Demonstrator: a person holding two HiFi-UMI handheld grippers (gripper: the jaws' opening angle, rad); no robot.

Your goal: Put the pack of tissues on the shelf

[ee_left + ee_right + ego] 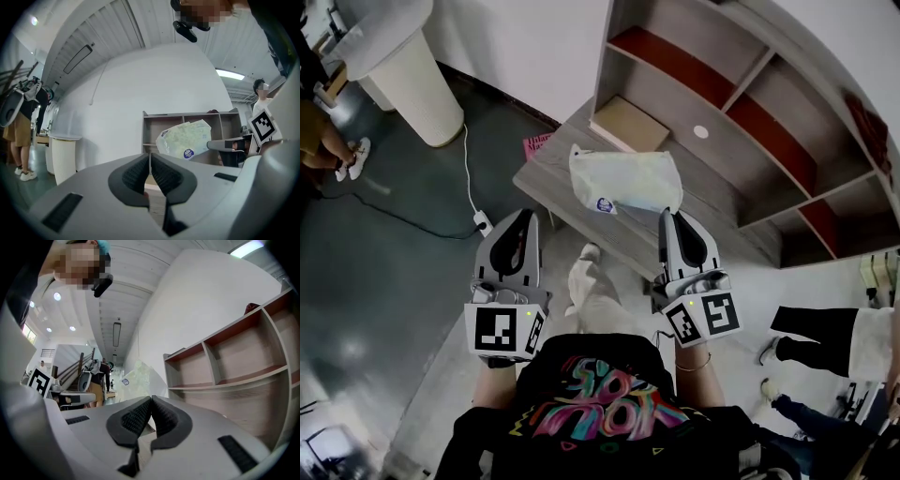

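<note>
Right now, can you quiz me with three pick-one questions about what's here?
1. Where is the pack of tissues? A) in front of the shelf B) on the floor C) inside a top compartment
2. What colour is the pack's round label? A) red B) blue C) yellow
3. How are the left gripper jaws? A) wide apart B) clamped on the pack C) shut together
Answers: 1 A, the head view shows it before the shelf front. 2 B, the label is a blue dot. 3 C, its pads meet with nothing between.
</note>
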